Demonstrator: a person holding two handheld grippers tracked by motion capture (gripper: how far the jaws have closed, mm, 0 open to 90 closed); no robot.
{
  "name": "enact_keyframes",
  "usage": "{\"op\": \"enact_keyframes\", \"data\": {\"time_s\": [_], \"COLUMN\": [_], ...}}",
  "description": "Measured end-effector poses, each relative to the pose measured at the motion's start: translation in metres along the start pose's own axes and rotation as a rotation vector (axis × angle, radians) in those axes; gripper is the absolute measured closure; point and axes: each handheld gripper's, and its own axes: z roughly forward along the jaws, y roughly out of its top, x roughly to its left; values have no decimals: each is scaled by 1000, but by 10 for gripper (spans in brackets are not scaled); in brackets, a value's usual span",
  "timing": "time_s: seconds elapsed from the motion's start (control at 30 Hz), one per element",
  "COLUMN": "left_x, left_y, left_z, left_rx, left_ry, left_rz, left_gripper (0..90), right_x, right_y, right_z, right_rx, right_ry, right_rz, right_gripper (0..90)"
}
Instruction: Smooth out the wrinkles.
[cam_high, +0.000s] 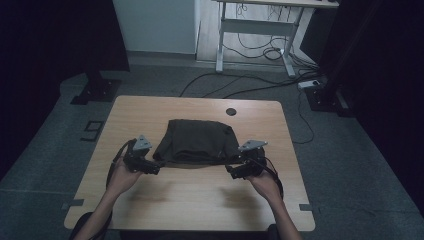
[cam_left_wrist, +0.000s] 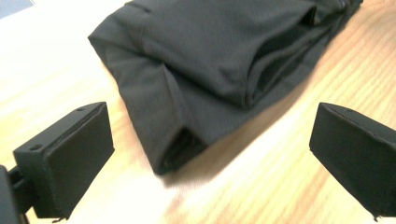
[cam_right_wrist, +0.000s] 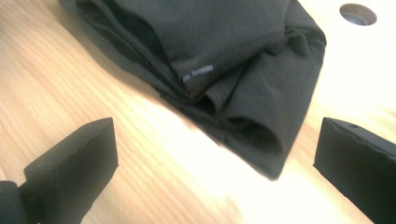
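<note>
While the folded dark garment is lying in the middle of the wooden surface, the person's two hands are flanking its near edge. At the left, the left hand is holding the left gripper, which is pointing at the garment's near left corner; in the left gripper view its jaws are standing wide apart with nothing between the pads, and the corner of the folded cloth is lying on the wood just ahead of them, apart from both. In the centre the garment is resting flat, its layered folds showing along the edges. At the right, the right hand is holding the right gripper near the garment's near right corner; its jaws are likewise gaping, empty, with the cloth lying just beyond them. Farther right and back, a round hole is sitting in the surface behind the garment.
</note>
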Motion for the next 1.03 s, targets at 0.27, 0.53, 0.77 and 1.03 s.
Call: {"op": "enact_keyframes", "data": {"time_s": [0.27, 0.53, 0.77, 1.03], "left_x": [1, -4, -11, -11], "left_y": [-30, -57, -63, -62], "left_z": [0, 18, 27, 27], "left_rx": [21, 98, 132, 137], "left_ry": [-5, -32, -34, -39], "left_rz": [-39, -39, -33, -46], "left_gripper": [0, 0, 0, 0], "right_x": [-2, -11, -17, -20], "right_y": [-26, -65, -89, -95], "right_z": [-6, 3, 17, 20], "right_rx": [3, 31, 47, 28], "right_ry": [-23, -60, -120, -103], "right_rz": [37, 100, 133, 146], "right_gripper": [0, 0, 0, 0]}}
